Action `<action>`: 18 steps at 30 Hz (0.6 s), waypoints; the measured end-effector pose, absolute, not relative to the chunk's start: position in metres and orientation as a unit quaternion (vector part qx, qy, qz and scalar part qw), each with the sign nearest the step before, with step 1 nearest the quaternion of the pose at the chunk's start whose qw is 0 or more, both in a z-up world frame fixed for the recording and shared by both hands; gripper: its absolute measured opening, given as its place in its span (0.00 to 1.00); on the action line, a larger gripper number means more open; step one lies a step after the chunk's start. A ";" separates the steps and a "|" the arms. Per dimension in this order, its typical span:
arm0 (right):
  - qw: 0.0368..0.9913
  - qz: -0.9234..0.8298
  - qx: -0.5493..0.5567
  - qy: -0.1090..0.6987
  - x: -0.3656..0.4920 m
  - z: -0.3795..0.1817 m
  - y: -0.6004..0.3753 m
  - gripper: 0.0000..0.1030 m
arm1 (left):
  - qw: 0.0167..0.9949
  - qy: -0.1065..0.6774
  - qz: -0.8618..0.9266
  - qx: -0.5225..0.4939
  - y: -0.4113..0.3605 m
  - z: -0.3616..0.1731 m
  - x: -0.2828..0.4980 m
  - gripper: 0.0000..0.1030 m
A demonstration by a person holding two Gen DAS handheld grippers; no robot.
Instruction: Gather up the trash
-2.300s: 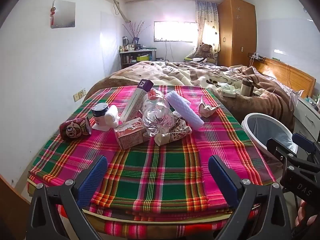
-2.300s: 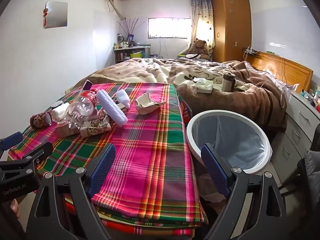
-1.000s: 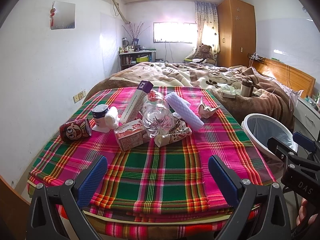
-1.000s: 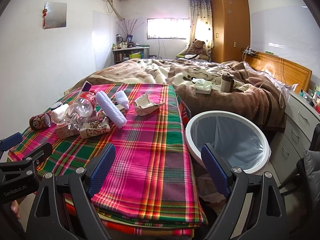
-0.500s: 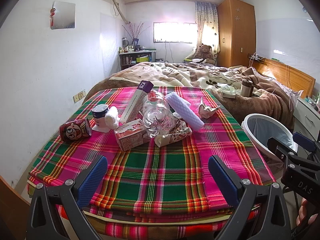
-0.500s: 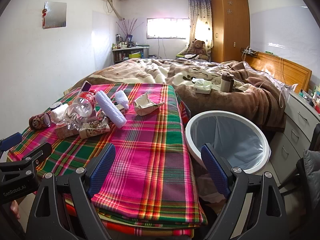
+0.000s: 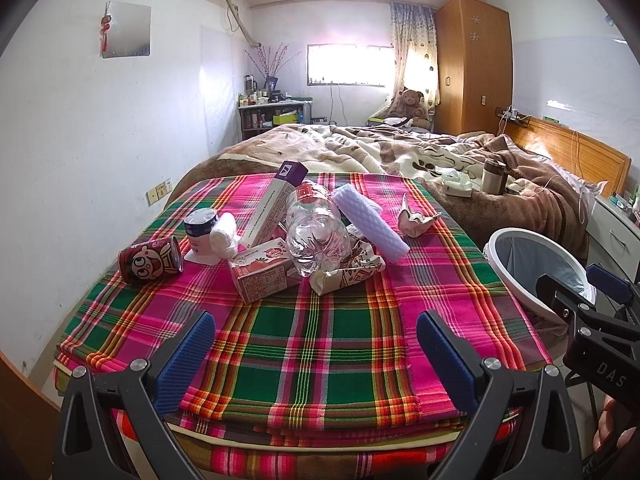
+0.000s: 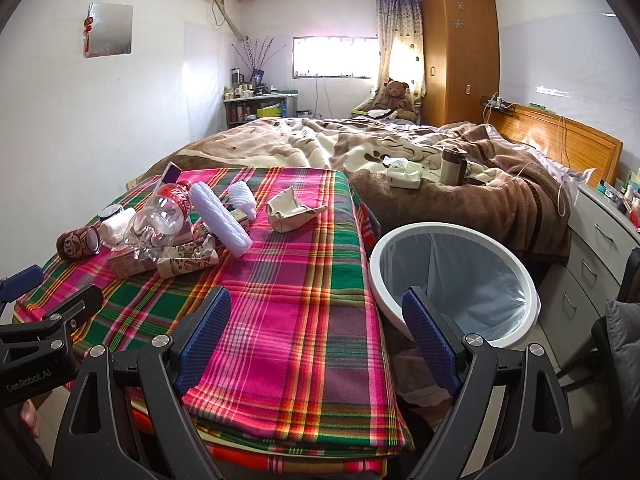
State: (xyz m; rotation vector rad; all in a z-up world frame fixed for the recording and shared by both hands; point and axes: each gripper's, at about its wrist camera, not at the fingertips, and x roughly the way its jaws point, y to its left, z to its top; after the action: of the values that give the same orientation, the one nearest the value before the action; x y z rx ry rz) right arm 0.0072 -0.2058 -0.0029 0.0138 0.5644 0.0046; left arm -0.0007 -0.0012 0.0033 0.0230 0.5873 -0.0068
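Trash (image 7: 316,236) is lying heaped at the far left of the plaid cloth (image 7: 320,320) while I am holding both grippers (image 7: 316,350) (image 8: 316,326) spread wide and empty, facing it, bin (image 8: 454,276) waiting right.

Home bedroom, unmade bed (image 7: 400,152), wooden wardrobe (image 7: 472,64), teddy bear (image 7: 412,100)
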 end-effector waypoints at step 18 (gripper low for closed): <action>0.960 0.001 0.004 0.280 0.008 -0.003 -0.204 0.86 | 0.956 0.292 -0.003 0.010 0.000 0.002 0.003 0.99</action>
State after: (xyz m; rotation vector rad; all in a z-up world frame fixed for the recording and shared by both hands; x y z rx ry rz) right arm 0.0084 -0.2040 -0.0028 0.0072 0.5666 0.0026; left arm 0.0027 0.0001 0.0015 0.0205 0.5922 -0.0069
